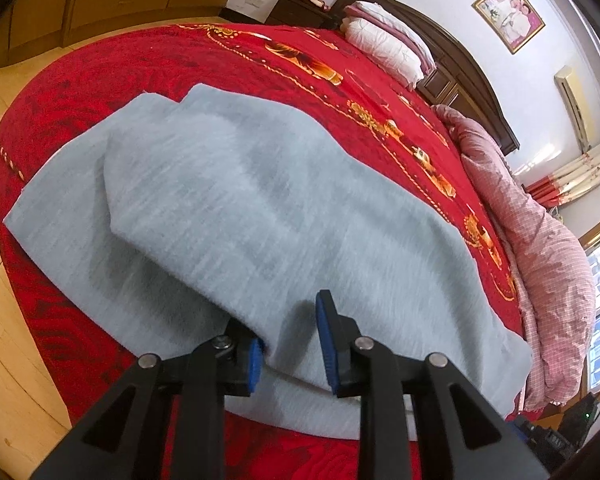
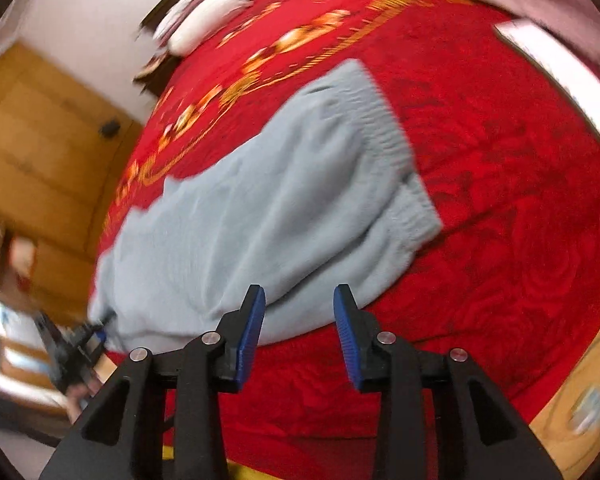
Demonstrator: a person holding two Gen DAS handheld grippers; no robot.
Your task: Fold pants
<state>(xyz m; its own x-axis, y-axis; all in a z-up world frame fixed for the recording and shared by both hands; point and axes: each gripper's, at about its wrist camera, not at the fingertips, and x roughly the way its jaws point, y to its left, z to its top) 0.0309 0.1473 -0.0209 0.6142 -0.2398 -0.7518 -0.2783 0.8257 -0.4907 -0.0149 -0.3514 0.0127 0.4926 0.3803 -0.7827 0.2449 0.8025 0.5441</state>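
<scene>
Light grey-blue pants (image 1: 260,208) lie on a red bedspread (image 1: 100,72), one layer folded over another. My left gripper (image 1: 290,344) is open, its blue-padded fingers (image 1: 326,344) set around the near edge of the upper fabric layer, with cloth between the jaws. In the right wrist view the pants (image 2: 268,216) show their ribbed waistband (image 2: 384,132) at the far right end. My right gripper (image 2: 300,332) is open and empty, just over the near edge of the pants. The left gripper (image 2: 88,332) also shows at the pants' left end, blurred.
Pillows (image 1: 388,44) and a dark headboard (image 1: 460,60) are at the far end of the bed. A pink checked quilt (image 1: 540,240) lies along the right side. A white flat object (image 2: 560,72) lies on the bedspread (image 2: 500,200). Wooden floor (image 1: 4,280) borders the bed on the left.
</scene>
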